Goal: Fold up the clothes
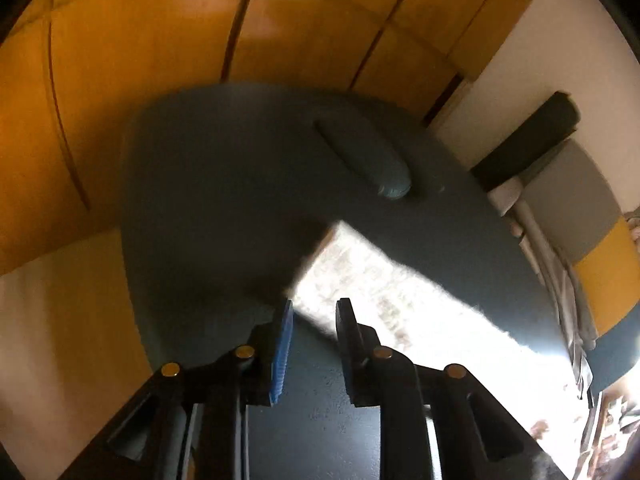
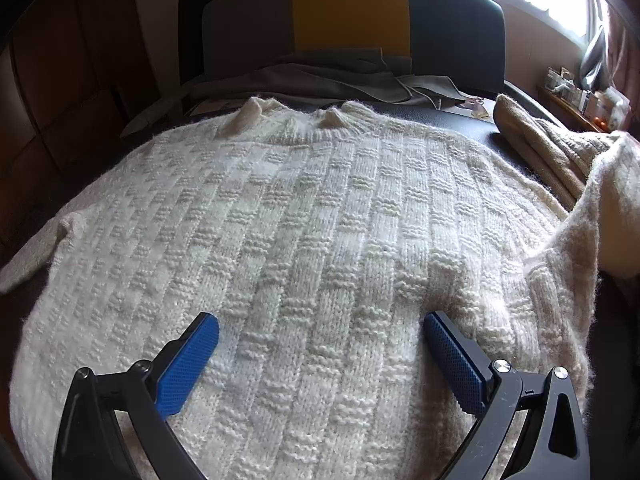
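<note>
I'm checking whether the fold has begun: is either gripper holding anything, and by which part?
Nothing is held. The right gripper is open above the white sweater, and the left gripper is open with nothing between its fingers.

Spread flat across the bed [image 2: 472, 122]: a knit sweater [image 2: 304, 232], collar toward the headboard [image 2: 352, 12]. At the right edge, another folded sweater [image 2: 540, 148]. Behind the collar, a crumpled blanket [image 2: 320, 76].

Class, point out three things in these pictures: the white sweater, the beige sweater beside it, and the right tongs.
white sweater [image 2: 304, 216]: right wrist view, middle of the knitted body.
beige sweater [image 2: 536, 144]: right wrist view, its folded edge.
right tongs [image 2: 320, 332]: right wrist view, midway between the blue tips.
</note>
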`<control>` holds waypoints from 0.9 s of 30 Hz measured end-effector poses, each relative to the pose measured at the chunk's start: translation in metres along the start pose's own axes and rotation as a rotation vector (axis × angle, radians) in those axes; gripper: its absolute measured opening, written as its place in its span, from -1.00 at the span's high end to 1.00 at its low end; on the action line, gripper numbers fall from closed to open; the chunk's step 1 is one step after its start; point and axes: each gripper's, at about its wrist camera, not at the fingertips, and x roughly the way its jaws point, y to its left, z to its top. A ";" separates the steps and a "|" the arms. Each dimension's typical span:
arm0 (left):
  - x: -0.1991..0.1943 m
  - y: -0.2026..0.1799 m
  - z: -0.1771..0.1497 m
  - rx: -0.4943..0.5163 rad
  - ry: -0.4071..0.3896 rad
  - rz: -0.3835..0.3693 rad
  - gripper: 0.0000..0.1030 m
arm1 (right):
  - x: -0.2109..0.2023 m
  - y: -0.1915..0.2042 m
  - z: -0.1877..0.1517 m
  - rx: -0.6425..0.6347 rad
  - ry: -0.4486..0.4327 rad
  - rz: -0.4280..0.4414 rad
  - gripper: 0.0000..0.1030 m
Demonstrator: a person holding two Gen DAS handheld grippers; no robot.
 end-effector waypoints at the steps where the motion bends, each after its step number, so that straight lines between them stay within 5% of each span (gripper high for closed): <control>1: -0.007 -0.016 -0.003 0.058 -0.017 -0.023 0.55 | 0.000 0.000 0.000 -0.003 0.002 -0.004 -1.00; 5: -0.016 -0.112 -0.028 0.408 -0.052 -0.133 0.47 | 0.001 0.001 0.000 -0.011 0.004 -0.014 -1.00; 17: 0.070 -0.195 -0.082 0.629 0.113 -0.141 0.40 | 0.000 -0.002 0.000 -0.001 -0.002 -0.001 -1.00; 27: 0.099 -0.201 -0.046 0.652 0.092 -0.056 0.37 | 0.006 -0.001 -0.001 -0.032 0.008 -0.038 -1.00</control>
